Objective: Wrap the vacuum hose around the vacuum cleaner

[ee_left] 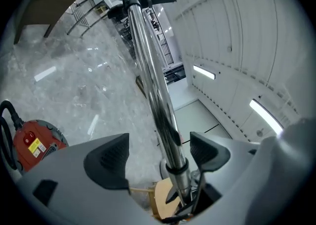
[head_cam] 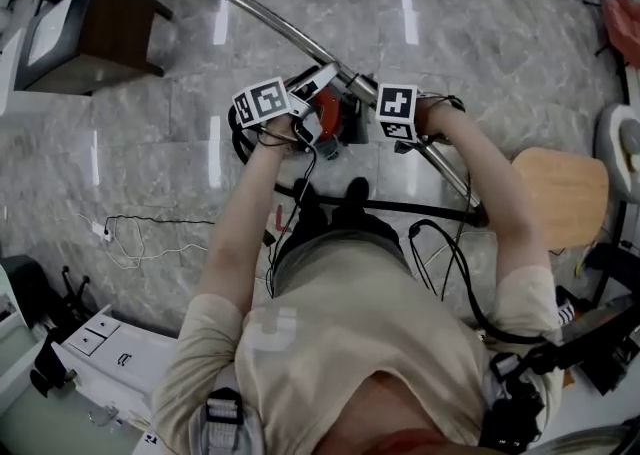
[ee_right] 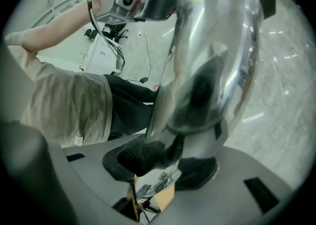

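Head view mostly gave me the person's back from above, with both claws up on the chrome tube (head_cam: 290,28) over the red vacuum cleaner (head_cam: 332,118) on the marble floor (head_cam: 480,33). The black hose (head_cam: 420,209) lay across the floor near the person's feet, not wrapped round anything. I couldn't read the claws from up there, the marker cubes were in the way. The left gripper view sorted that out: left claw (ee_left: 158,155) was spread wide, with the tube running between the pads and nearer the right one, not squeezed. In the right gripper view, the right claw (ee_right: 168,162) was pinching the tube, pads tight on the shiny metal.
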`<state>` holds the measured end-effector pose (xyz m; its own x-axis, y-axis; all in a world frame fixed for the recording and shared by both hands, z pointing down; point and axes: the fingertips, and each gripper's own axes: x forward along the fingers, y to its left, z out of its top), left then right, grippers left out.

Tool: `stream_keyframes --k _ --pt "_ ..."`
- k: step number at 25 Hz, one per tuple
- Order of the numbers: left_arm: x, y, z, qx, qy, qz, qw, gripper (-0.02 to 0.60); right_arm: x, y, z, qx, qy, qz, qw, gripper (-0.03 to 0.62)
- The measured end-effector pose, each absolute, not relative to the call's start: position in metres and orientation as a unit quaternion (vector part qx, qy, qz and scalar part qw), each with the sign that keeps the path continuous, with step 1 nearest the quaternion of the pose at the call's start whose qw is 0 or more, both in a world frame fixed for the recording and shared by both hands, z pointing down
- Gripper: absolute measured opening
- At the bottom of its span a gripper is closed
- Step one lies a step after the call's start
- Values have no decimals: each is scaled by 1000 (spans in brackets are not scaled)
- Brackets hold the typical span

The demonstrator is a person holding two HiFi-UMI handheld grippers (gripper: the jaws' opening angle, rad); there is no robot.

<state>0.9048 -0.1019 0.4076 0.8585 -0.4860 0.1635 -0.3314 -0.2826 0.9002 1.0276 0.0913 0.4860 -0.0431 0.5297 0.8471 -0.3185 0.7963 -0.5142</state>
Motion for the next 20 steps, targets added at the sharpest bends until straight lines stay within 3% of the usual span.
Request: stream_keyframes --k 8,10,14,20 --pt "908 -129 368 782 -292 -156 529 371 1045 90 481 -136 -631 227 729 156" --pt "886 -126 369 765 -320 -167 533 320 1037 93 481 -148 -628 201 737 156" --pt "857 -93 385 745 -339 -168 549 95 1036 101 486 -164 -614 160 755 155" --pt "808 -64 414 716 -347 -187 576 95 1014 79 506 -157 -590 96 786 147"
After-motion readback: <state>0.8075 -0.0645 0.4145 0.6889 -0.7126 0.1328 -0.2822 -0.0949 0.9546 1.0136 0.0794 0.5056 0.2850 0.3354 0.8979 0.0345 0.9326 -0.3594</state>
